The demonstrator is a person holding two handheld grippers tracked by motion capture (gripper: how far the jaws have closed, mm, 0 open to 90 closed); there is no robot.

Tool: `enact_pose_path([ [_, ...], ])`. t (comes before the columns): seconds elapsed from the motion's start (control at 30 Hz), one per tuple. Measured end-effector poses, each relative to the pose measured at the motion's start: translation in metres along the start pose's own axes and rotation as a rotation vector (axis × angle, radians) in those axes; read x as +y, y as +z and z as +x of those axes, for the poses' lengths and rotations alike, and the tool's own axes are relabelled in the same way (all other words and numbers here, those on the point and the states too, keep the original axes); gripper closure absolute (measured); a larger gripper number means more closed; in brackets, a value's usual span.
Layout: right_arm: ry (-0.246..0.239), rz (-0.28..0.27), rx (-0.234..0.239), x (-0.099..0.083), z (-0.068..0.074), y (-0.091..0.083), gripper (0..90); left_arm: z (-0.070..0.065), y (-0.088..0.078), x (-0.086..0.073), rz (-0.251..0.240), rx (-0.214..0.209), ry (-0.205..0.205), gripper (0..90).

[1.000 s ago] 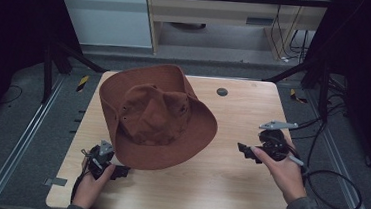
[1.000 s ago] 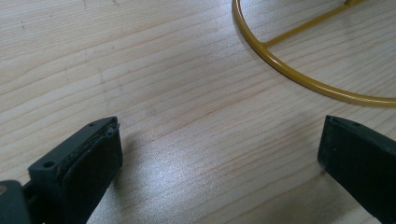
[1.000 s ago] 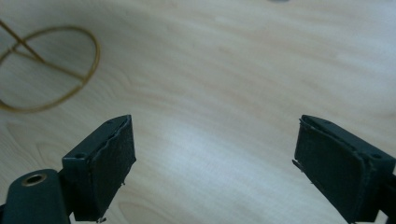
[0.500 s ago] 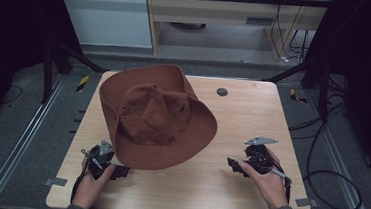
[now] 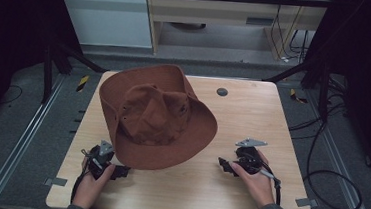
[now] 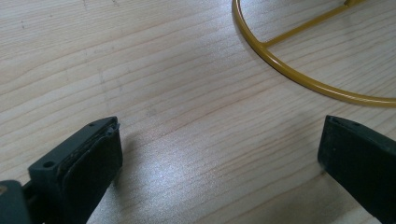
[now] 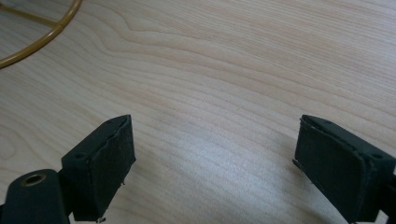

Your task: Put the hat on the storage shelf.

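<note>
Hat: wide-brimmed brown fabric hat (image 5: 157, 117), creased crown, on pale wood-grain table (image 5: 253, 115).
Left gripper (image 5: 122, 171): jaws spread, empty.
Right gripper (image 5: 223, 164): jaws spread, empty.

The brown hat (image 5: 156, 117) blocks the table's (image 5: 253, 110) left and centre. Bare wood lies open right of it and along the near edge.

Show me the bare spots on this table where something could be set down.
The widest free patch is the table's far right, between the hat brim and the right edge, past the small dark disc. A narrower strip runs along the near edge between the left claw and right claw. The left half is crowded by the hat.
</note>
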State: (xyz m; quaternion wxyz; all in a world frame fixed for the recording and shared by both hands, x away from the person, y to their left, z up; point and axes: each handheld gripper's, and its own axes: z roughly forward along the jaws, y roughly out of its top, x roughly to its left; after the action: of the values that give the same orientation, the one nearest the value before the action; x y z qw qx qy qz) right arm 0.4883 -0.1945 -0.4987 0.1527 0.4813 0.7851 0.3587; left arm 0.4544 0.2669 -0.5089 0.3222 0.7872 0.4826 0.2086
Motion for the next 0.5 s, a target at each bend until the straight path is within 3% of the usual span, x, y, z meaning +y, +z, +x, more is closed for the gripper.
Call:
enact_pose_path([
  [0.5,0.022,-0.025,-0.021,-0.0008,0.0049,0.01,11.0,0.0,0.0,0.0,0.0,0.0,0.0,0.0],
])
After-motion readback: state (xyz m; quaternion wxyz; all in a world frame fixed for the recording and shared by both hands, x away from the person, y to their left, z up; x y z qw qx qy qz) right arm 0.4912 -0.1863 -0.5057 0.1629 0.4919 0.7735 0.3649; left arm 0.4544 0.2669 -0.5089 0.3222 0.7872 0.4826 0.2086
